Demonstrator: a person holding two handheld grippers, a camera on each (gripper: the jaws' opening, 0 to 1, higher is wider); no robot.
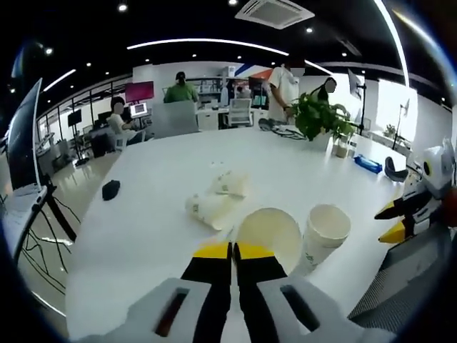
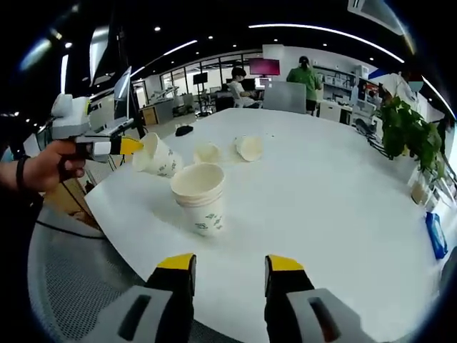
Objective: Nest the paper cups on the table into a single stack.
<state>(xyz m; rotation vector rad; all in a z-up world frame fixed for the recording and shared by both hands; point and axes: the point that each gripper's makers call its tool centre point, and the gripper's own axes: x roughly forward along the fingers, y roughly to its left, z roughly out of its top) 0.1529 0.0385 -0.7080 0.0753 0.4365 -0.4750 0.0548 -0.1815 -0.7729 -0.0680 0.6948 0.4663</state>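
My left gripper (image 1: 233, 250) is shut on the rim of a white paper cup (image 1: 270, 234), whose open mouth faces the camera. In the right gripper view that left gripper (image 2: 132, 146), held by a hand, carries the tilted cup (image 2: 158, 158) just left of an upright stack of cups (image 2: 200, 196). The stack (image 1: 325, 236) stands right beside the held cup. Two more cups (image 1: 211, 207) (image 1: 230, 183) lie on their sides farther back on the white table (image 1: 171, 164); they also show beyond the stack (image 2: 207, 152) (image 2: 248, 147). My right gripper (image 2: 230, 264) is open over the table's near edge, short of the stack, and enters from the right (image 1: 393, 220).
A black mouse (image 1: 111, 189) (image 2: 184, 130) lies on the table's far side. A potted plant (image 1: 318, 114) (image 2: 407, 132) and a blue object (image 1: 368, 164) (image 2: 437, 236) sit near another edge. A mesh chair (image 2: 71, 279) is below the table edge. People sit at desks behind.
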